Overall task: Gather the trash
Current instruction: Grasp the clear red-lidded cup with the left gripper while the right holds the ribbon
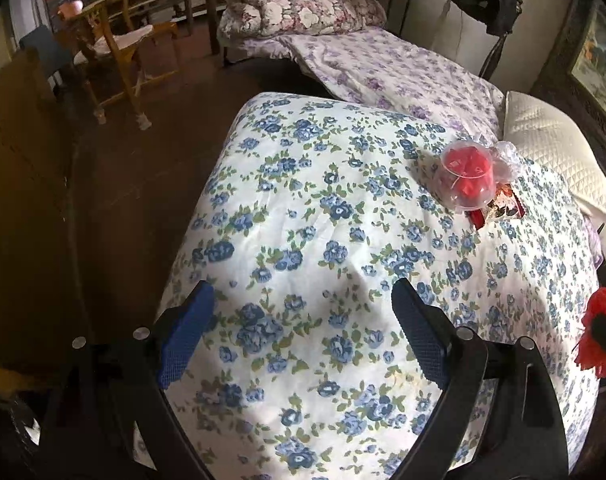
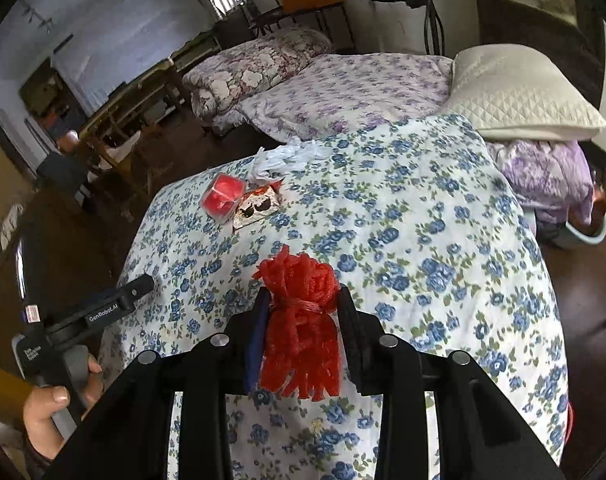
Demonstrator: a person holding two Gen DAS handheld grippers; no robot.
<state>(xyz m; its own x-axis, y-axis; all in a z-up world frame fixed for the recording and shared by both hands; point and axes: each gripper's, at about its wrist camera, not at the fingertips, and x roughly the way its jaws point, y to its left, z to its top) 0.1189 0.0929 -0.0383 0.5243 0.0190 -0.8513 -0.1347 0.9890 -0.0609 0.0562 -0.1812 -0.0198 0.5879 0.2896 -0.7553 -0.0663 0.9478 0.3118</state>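
My right gripper [image 2: 303,300] is shut on a bundle of red foam netting [image 2: 299,320] and holds it above the blue-flowered quilt [image 2: 423,240]; the bundle also shows in the left wrist view [image 1: 597,332]. My left gripper [image 1: 303,300] is open and empty above the quilt [image 1: 303,220]. A clear plastic cup with red contents [image 1: 469,178] lies on the quilt beside a crumpled clear bag [image 1: 507,160] and a red snack wrapper [image 1: 501,208]. The right wrist view shows the cup [image 2: 223,196], the wrapper [image 2: 259,208] and white crumpled plastic [image 2: 287,156].
A white quilted pillow [image 1: 551,152] lies at the right. A purple-flowered blanket [image 1: 403,76] and a folded floral quilt [image 1: 299,8] lie farther back. Wooden chairs [image 1: 119,48] stand on the dark floor at left. A blue basin [image 2: 583,232] sits on the floor at right.
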